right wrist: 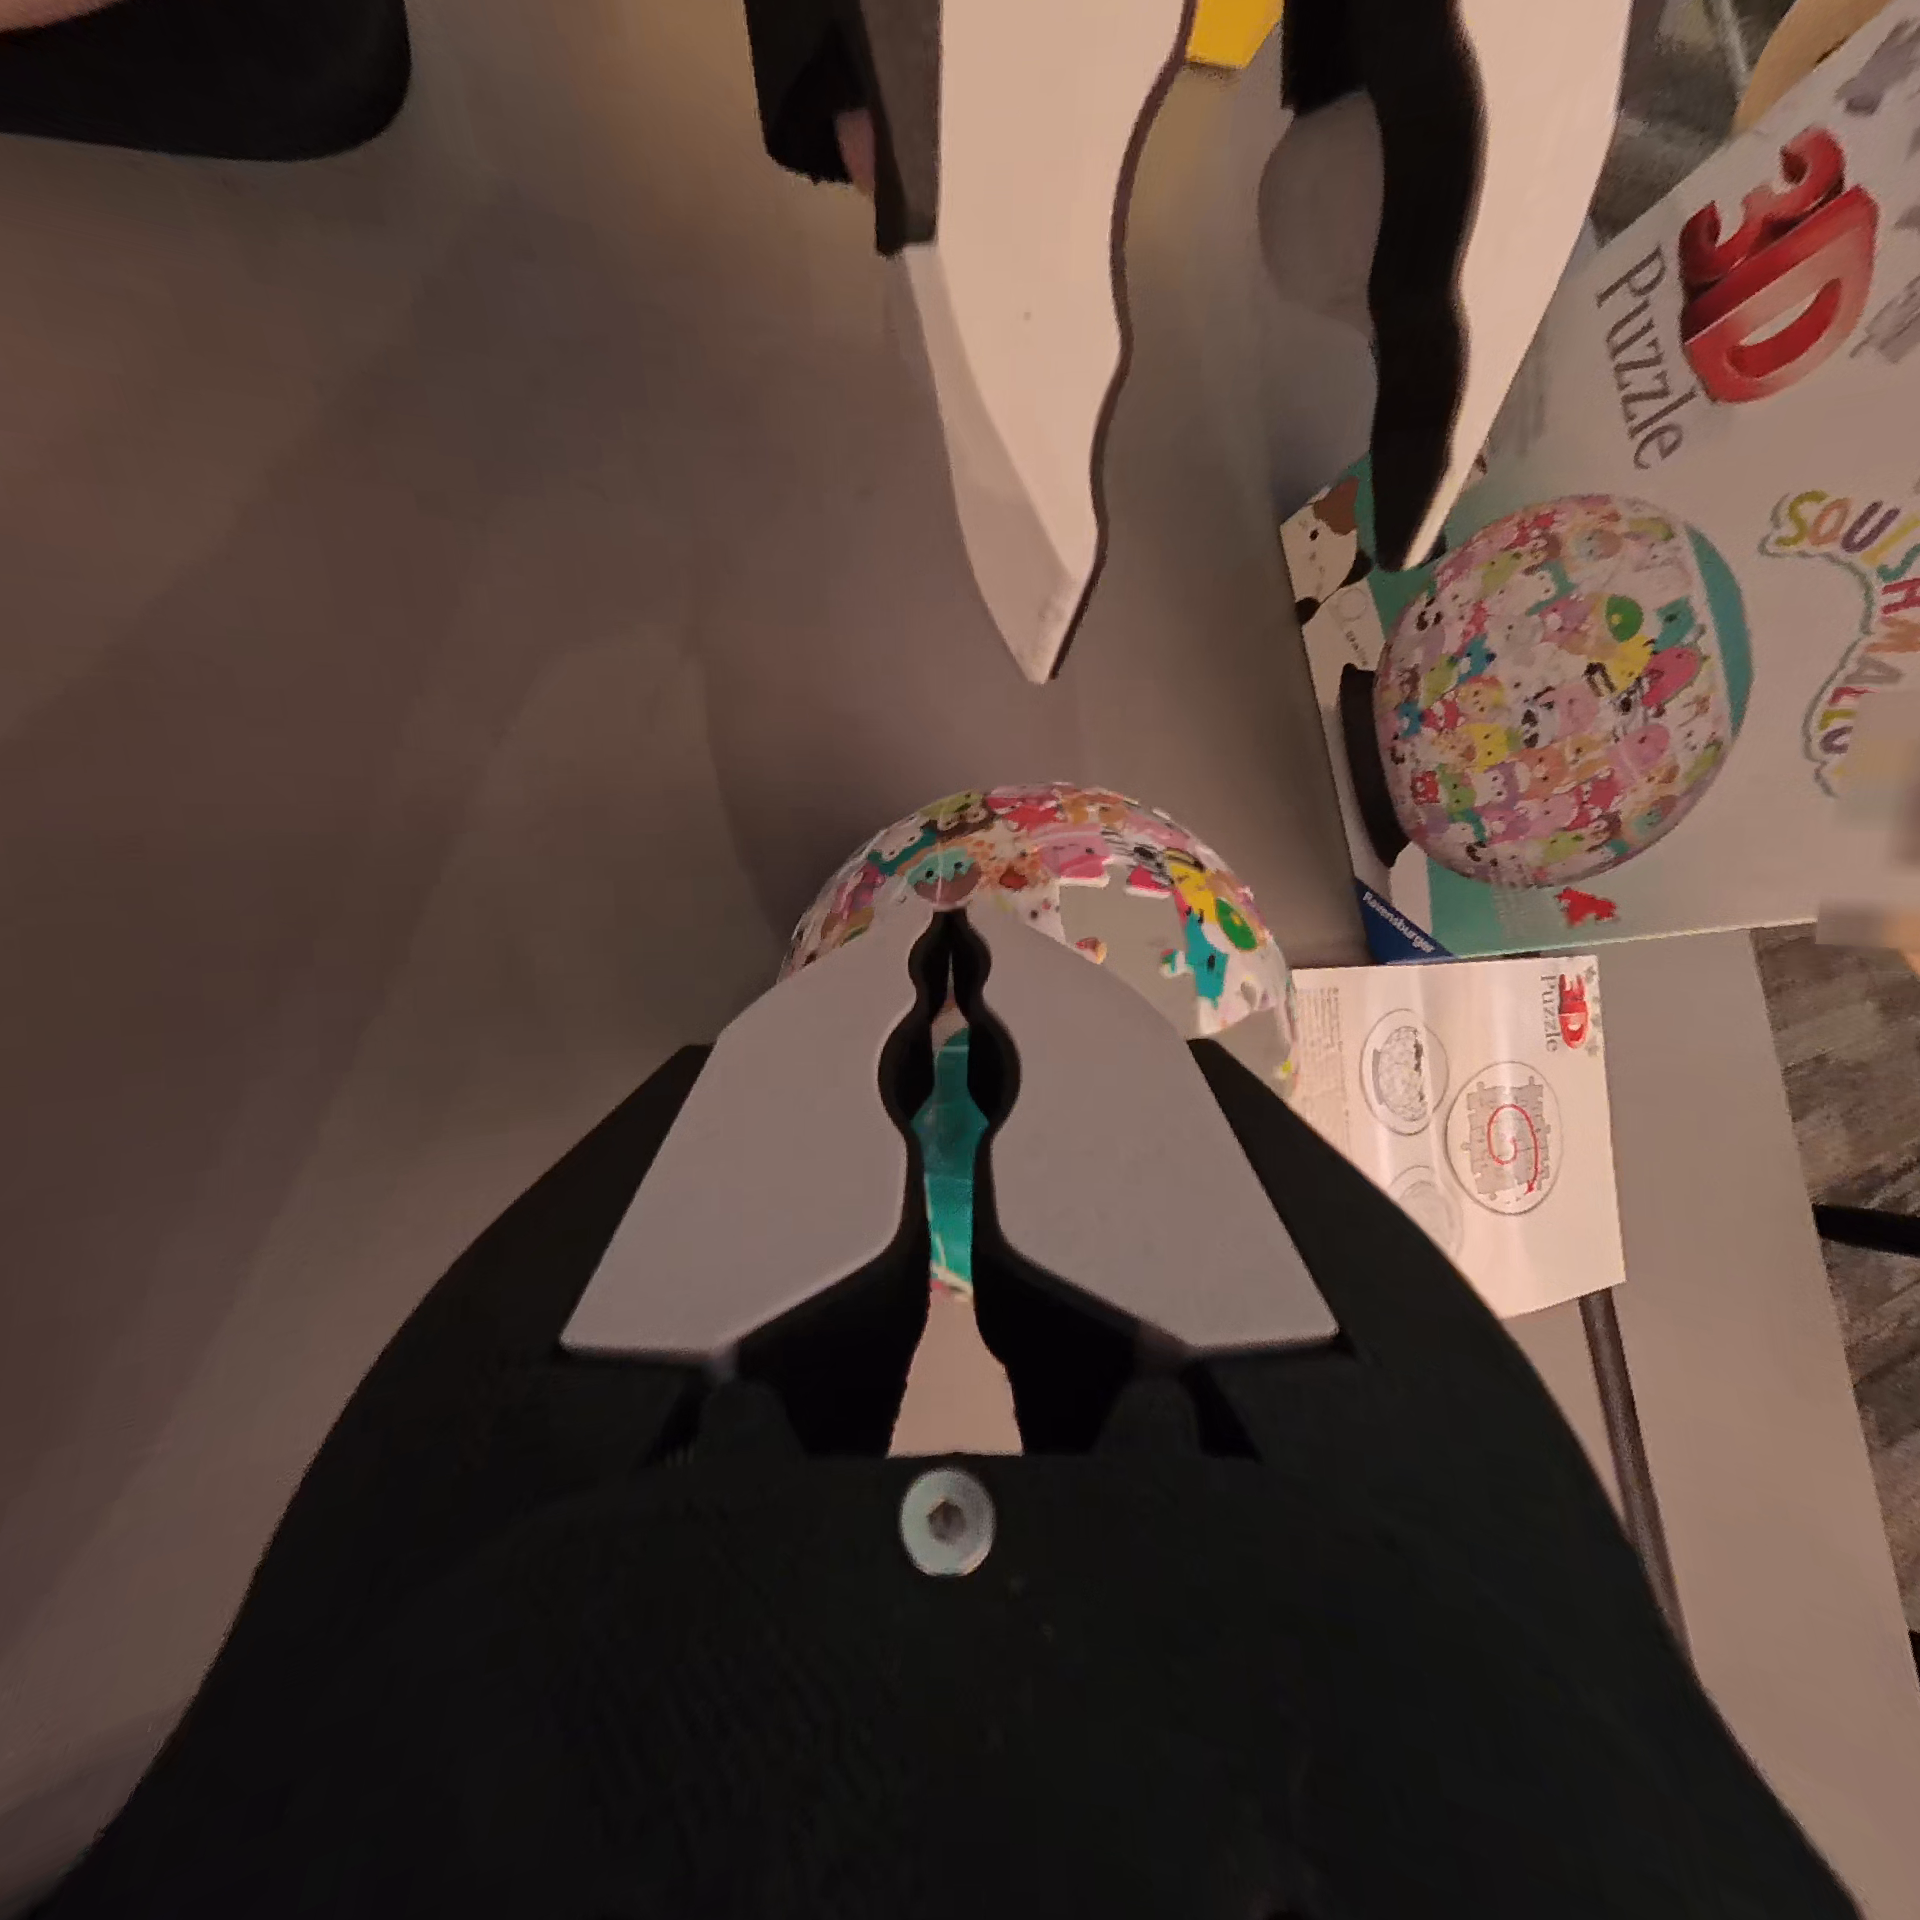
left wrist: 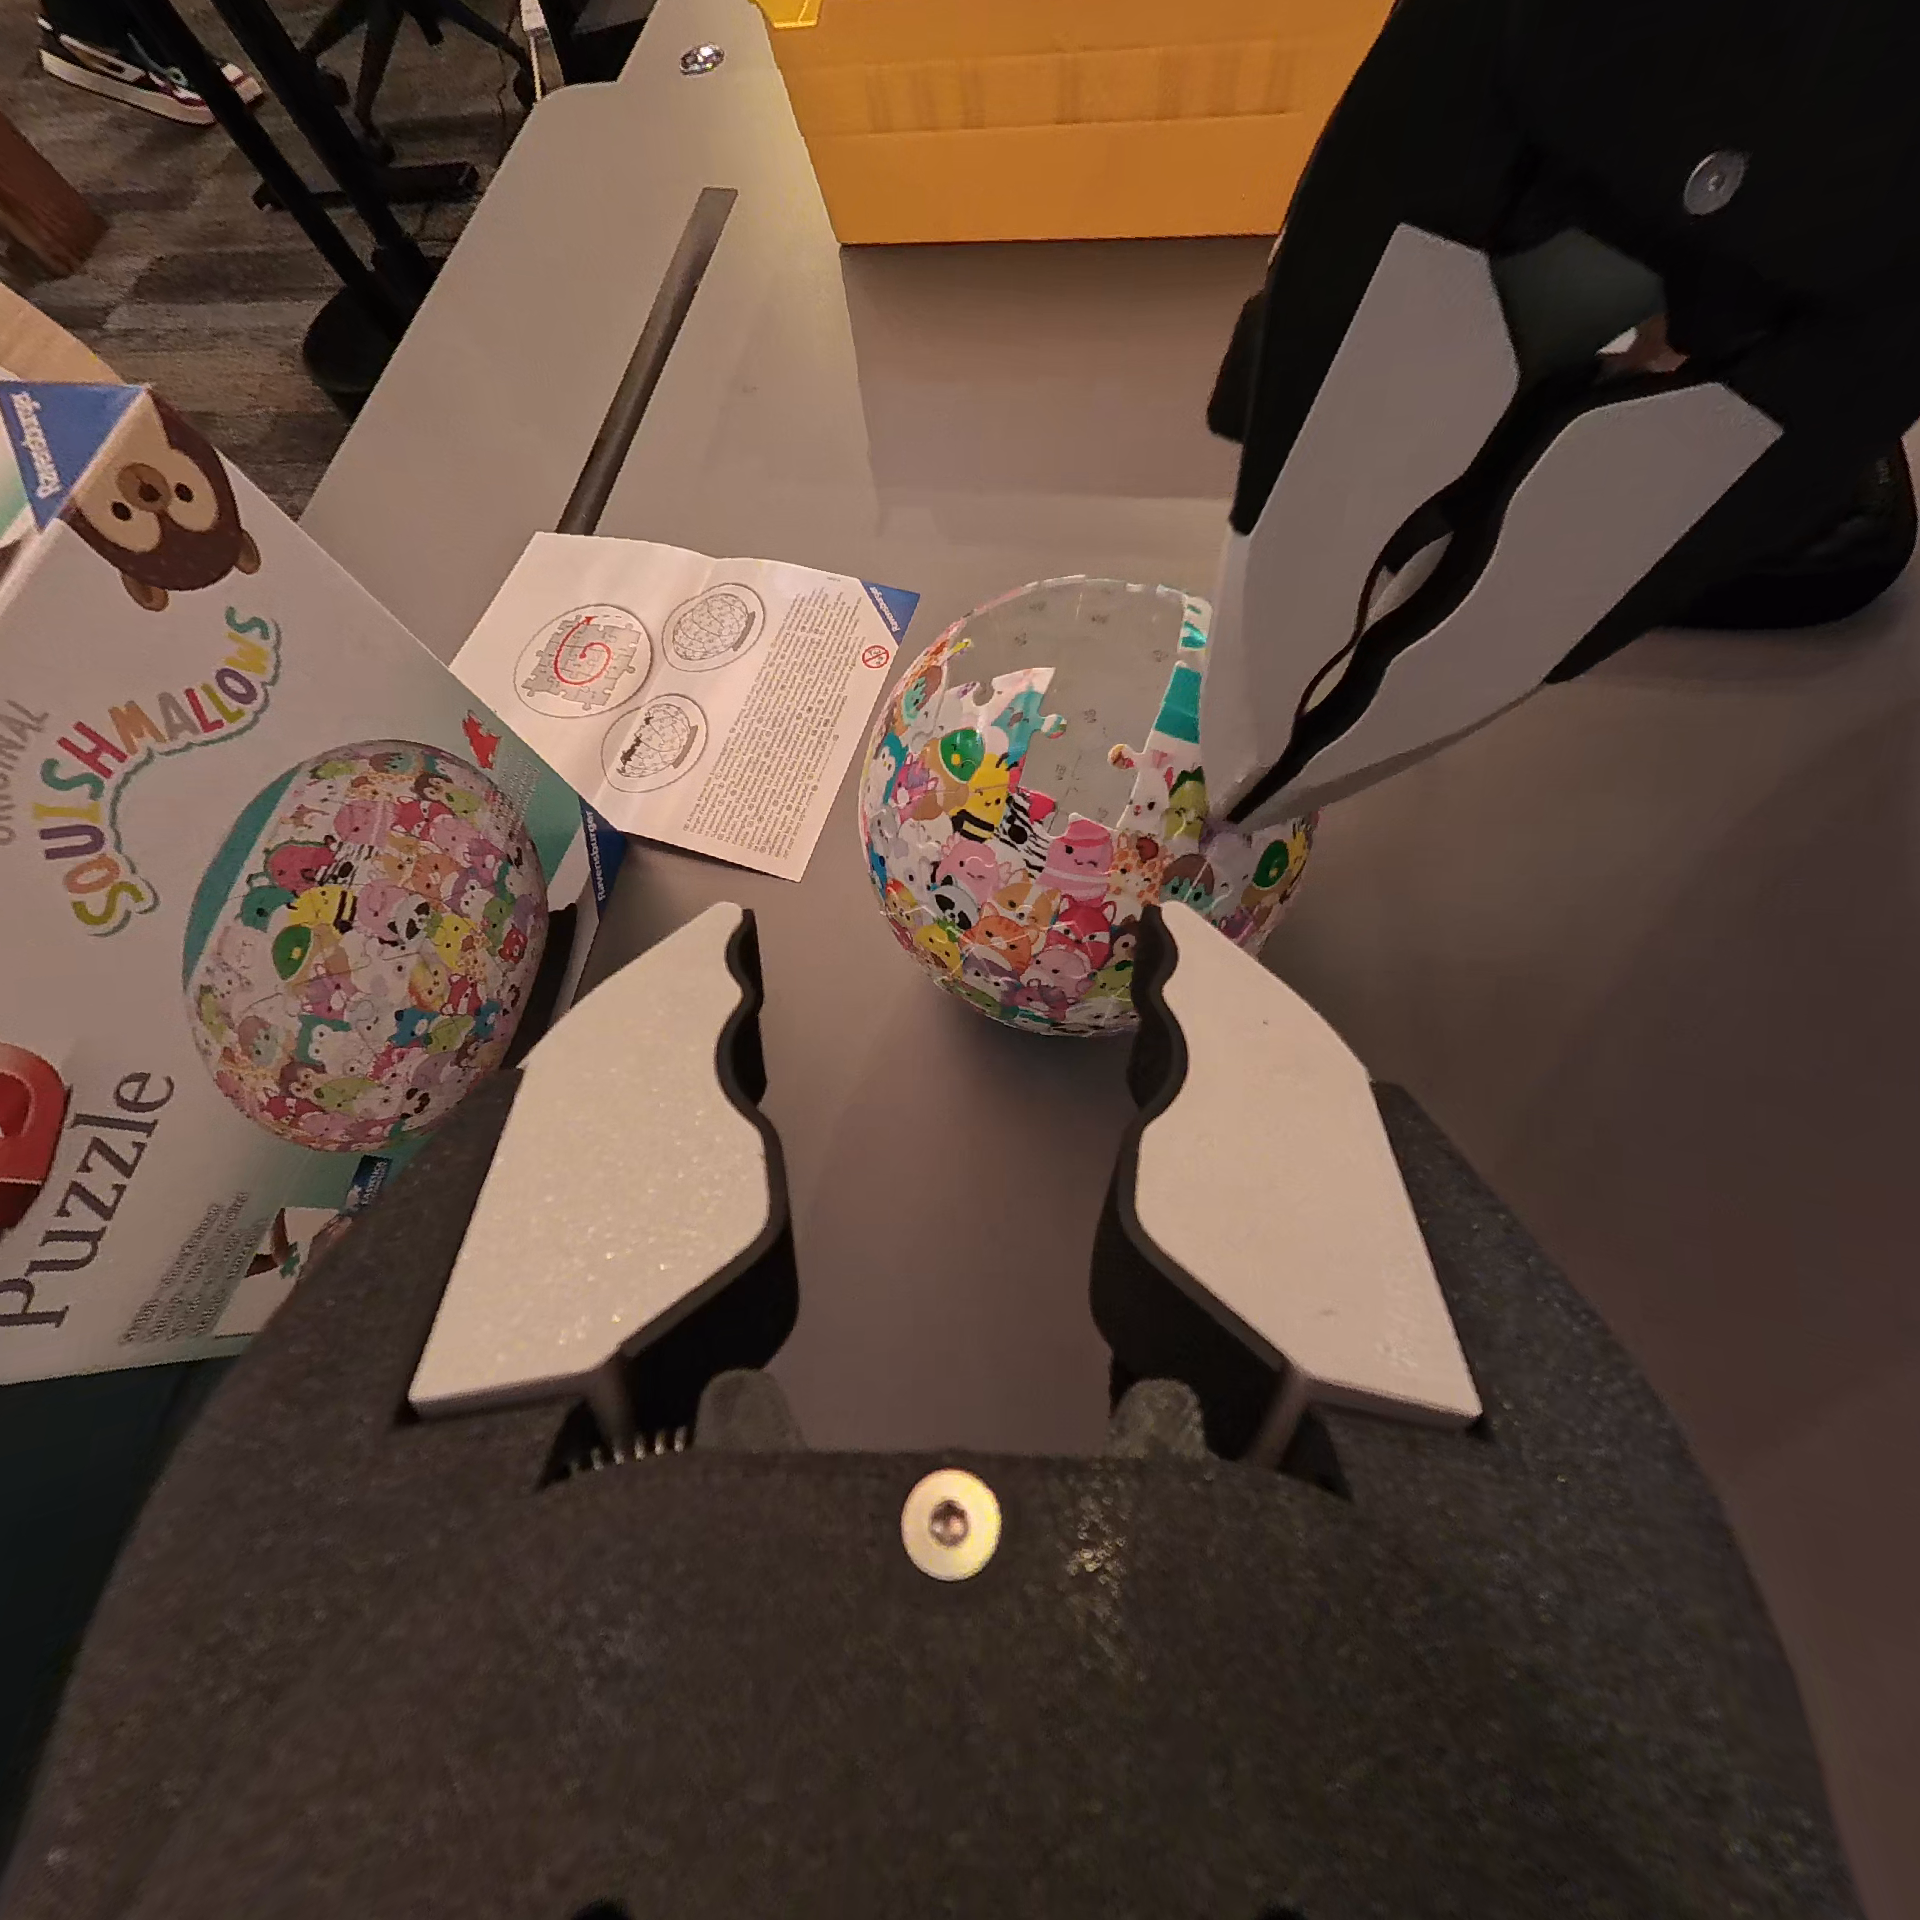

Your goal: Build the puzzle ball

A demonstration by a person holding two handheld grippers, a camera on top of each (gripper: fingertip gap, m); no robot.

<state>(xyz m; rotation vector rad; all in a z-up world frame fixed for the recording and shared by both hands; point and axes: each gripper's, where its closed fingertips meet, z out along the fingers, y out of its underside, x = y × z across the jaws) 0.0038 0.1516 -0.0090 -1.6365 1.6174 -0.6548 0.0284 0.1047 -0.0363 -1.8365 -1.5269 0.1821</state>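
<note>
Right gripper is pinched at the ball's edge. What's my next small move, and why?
Probably bring the open left gripper up against the ball's near side to steady it. The right gripper is shut at the rim of the unfinished ball, which sits free on the table and could roll.

Grey table (left wrist: 1039,395) with the items resting on it.
The partly built puzzle ball (left wrist: 1049,883) sits near the middle; a folded leaflet (left wrist: 686,707) lies just left of it, the puzzle box (left wrist: 239,862) at the left edge, a yellow box (left wrist: 1049,125) at the far side.
</note>
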